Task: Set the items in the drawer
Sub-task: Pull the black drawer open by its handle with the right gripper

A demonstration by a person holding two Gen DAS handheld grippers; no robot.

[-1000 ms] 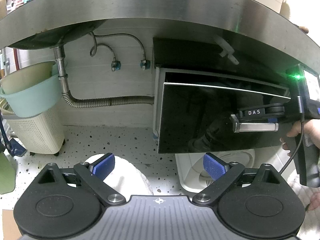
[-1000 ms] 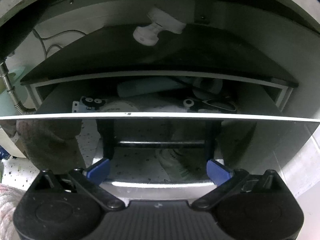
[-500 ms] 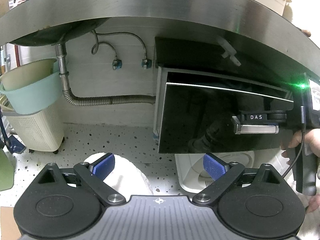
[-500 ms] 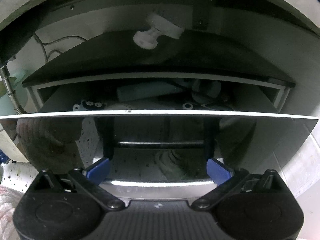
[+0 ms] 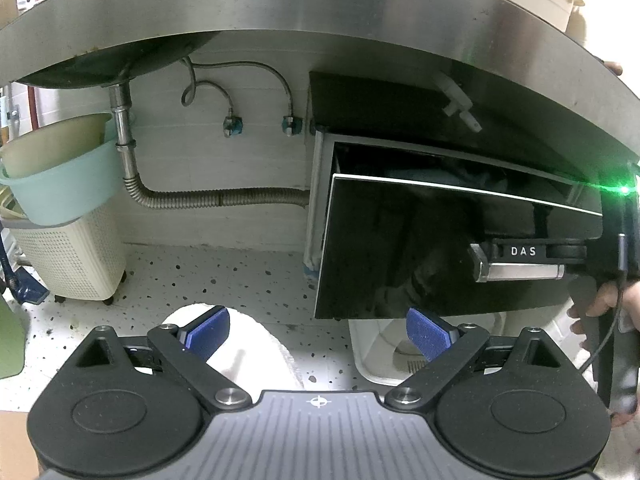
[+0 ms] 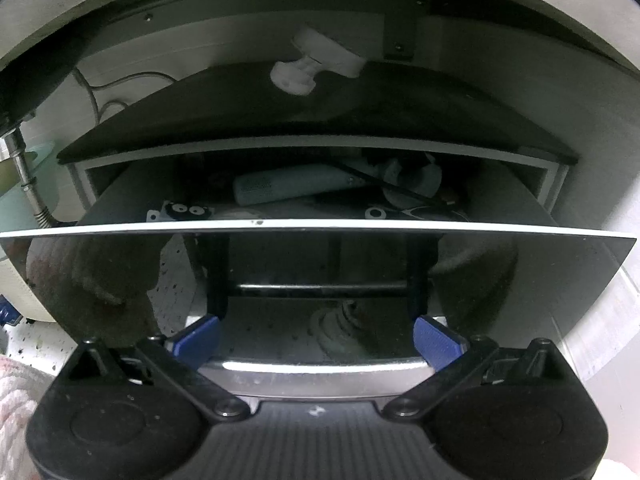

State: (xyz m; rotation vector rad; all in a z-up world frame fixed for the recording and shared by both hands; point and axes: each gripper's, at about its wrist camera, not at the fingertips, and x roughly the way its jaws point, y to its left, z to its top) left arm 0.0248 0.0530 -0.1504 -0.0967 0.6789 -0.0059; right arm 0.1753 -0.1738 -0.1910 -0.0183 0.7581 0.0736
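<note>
Since a second ago the drawer [image 5: 440, 248] has slid a little farther in toward its cabinet, and less of its contents shows over the front panel. From the left wrist view, the left gripper [image 5: 318, 330] hangs with its blue pads spread wide and nothing between them, well apart from the drawer, low over the speckled floor [image 5: 224, 276]. The glossy black drawer sits under the steel counter [image 5: 320, 4], partly open, and the right gripper [image 5: 560, 258] reaches its metal handle [image 5: 520, 271] from the side; whether it presses or hooks the bar cannot be told here. From the right wrist view, the right gripper [image 6: 316, 338] has its pads spread to either end of the handle [image 6: 320, 368], empty, not clamped on it. Over the white top edge lie a pale blue case [image 6: 292, 188], scissors [image 6: 408, 212] and a cartoon-eyed card [image 6: 180, 212], already inside. The drawer looks stiff and should run on slides with light effort; its front is slick and probably scratch-prone, so the handle bar is the place to take hold or push, squarely at its middle.
</note>
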